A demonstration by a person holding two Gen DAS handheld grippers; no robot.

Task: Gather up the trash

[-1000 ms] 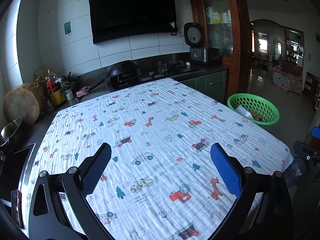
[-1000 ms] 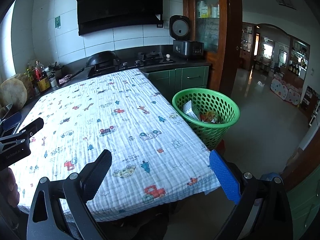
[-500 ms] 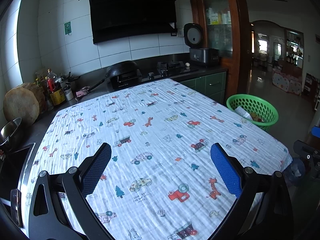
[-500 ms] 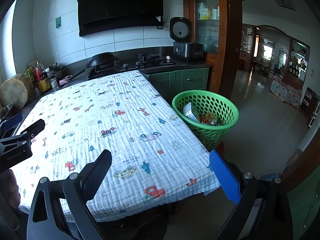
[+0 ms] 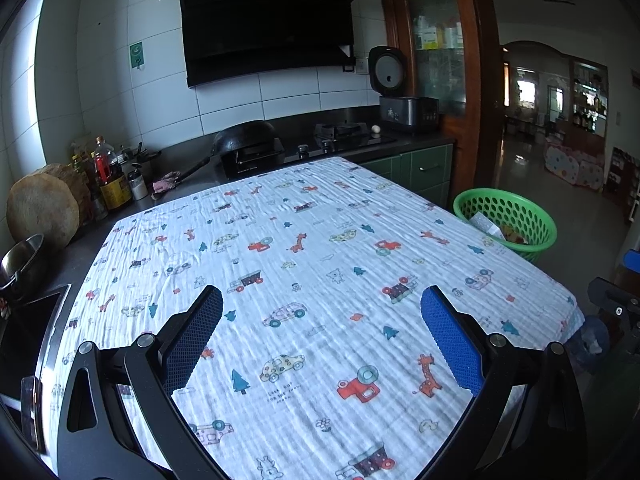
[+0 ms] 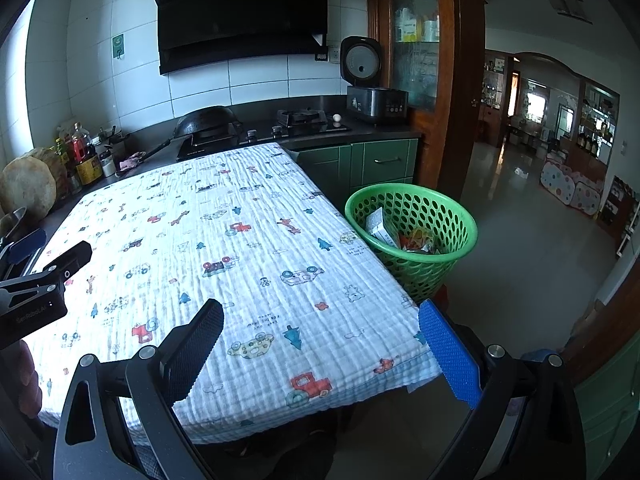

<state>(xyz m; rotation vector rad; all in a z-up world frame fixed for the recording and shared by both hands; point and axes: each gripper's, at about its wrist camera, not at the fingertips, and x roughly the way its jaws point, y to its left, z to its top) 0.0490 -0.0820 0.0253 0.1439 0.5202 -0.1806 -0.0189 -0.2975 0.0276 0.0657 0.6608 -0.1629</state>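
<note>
A green perforated basket [image 6: 412, 232] stands on the floor at the table's right side, holding a white packet [image 6: 380, 226] and orange wrappers [image 6: 418, 238]; it also shows in the left wrist view [image 5: 506, 220]. A table with a white cartoon-print cloth [image 5: 300, 272] fills both views [image 6: 224, 256]; no loose trash shows on it. My left gripper [image 5: 322, 334] is open and empty above the cloth's near part. My right gripper [image 6: 322, 344] is open and empty over the table's near right corner. The left gripper's body shows at the left edge of the right wrist view [image 6: 36, 284].
A dark counter [image 5: 280, 148] behind the table holds a wok [image 5: 244, 138], a gas hob, a rice cooker [image 5: 402, 96], bottles [image 5: 108, 176] and a wooden chopping block [image 5: 42, 208]. A sink edge is at the left [image 5: 36, 320]. Tiled floor opens to the right [image 6: 532, 264].
Both views shift only slightly; the grippers have drifted back a little from the table and stay open and empty. Nothing on the table or in the basket moved.
</note>
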